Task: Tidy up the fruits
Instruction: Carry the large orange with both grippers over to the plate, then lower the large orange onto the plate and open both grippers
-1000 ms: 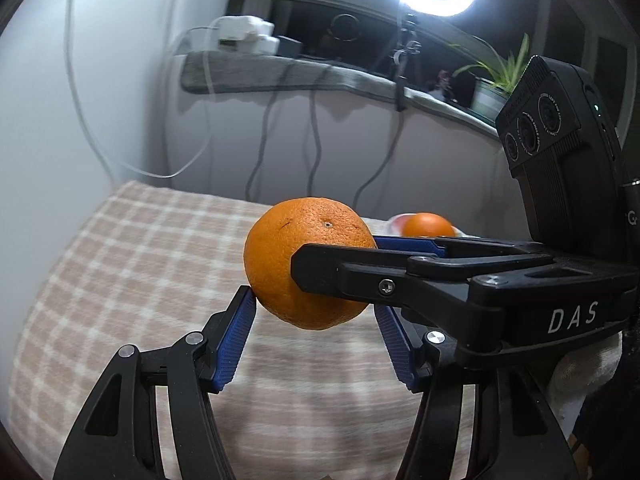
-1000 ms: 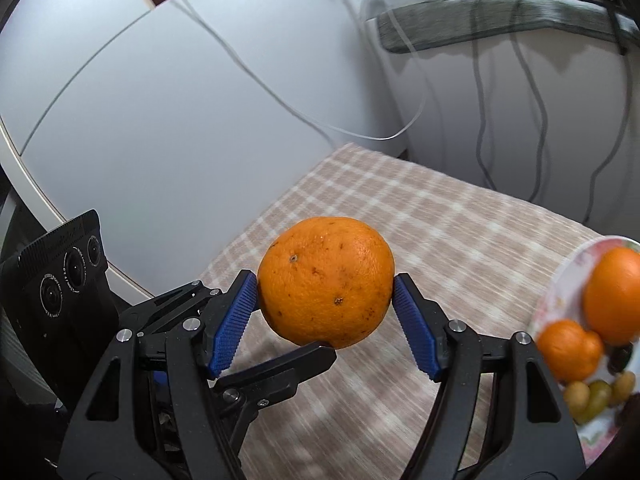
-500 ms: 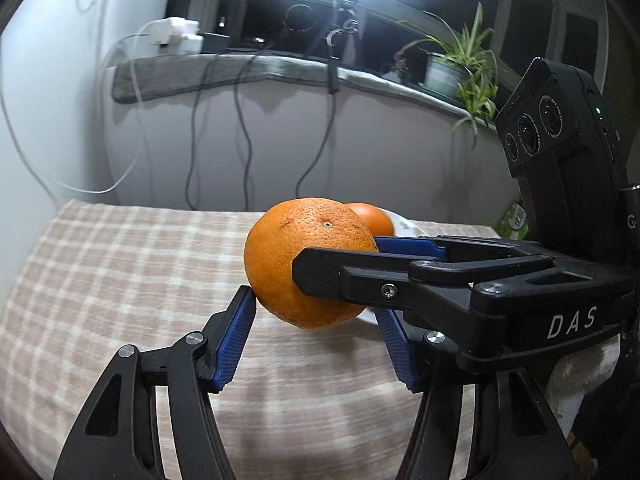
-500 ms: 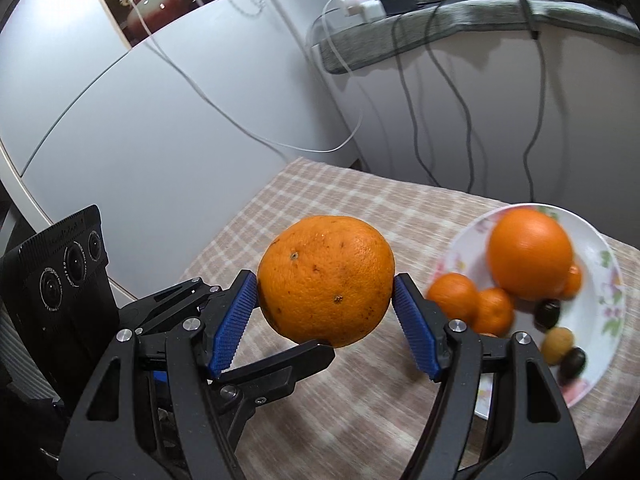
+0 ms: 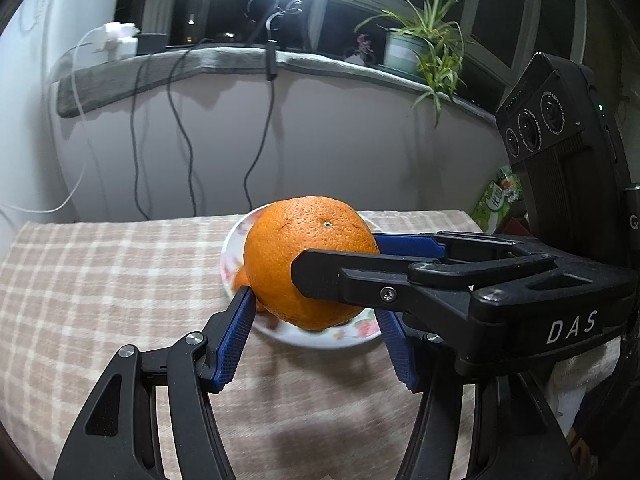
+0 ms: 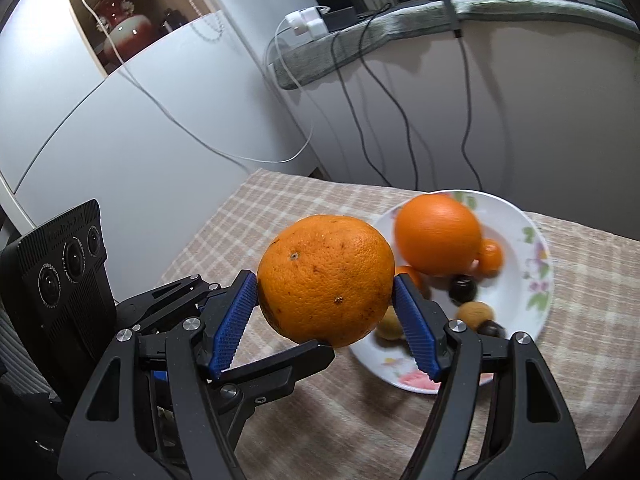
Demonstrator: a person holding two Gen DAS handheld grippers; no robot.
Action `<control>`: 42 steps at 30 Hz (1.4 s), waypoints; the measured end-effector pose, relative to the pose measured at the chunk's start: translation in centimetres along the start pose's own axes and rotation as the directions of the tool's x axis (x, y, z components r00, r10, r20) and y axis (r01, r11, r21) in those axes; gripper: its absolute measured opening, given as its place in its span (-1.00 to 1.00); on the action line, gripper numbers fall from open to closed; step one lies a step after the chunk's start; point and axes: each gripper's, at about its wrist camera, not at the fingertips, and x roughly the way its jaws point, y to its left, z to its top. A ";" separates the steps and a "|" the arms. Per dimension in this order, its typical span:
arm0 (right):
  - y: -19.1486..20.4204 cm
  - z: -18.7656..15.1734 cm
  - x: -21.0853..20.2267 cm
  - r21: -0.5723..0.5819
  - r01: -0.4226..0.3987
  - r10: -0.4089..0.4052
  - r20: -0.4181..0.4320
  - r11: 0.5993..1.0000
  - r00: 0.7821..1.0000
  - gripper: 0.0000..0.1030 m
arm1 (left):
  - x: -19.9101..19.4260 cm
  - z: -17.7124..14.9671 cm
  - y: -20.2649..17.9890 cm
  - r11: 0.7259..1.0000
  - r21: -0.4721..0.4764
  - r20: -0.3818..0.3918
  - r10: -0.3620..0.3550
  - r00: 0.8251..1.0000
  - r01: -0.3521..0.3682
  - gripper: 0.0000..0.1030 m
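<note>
Both grippers tilt downward and clamp one large orange (image 6: 325, 280) between them above the checked tablecloth (image 5: 100, 280): the right gripper (image 6: 324, 312) pinches its sides with blue pads, and the left gripper (image 5: 316, 336) is likewise closed on it. A second ago the plate (image 6: 520, 280) of fruit sat at the right edge of view; now it lies just behind the orange.

Fruits (image 6: 438, 233) in plate (image 6: 536, 280) on tablecloth (image 6: 280, 200)

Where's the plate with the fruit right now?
In the right wrist view the flowered plate sits on the checked tablecloth, right of centre, just behind the held orange; in the left wrist view that orange mostly hides it.
</note>
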 end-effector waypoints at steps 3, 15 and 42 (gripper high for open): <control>-0.9 -0.1 -0.5 0.008 0.013 -0.013 0.005 1.000 1.000 0.41 | 0.7 0.3 -0.5 1.000 0.007 -0.006 -0.010 1.000 0.010 0.19; -4.0 -0.4 -1.2 0.046 0.043 -0.043 0.003 0.998 0.999 0.41 | 3.6 0.9 -1.9 0.999 0.025 -0.053 -0.036 0.998 0.037 0.19; -5.0 -0.4 -2.2 0.097 0.103 -0.106 0.027 0.990 0.994 0.45 | 4.0 0.5 -1.6 0.999 0.035 -0.080 -0.012 0.997 0.015 0.23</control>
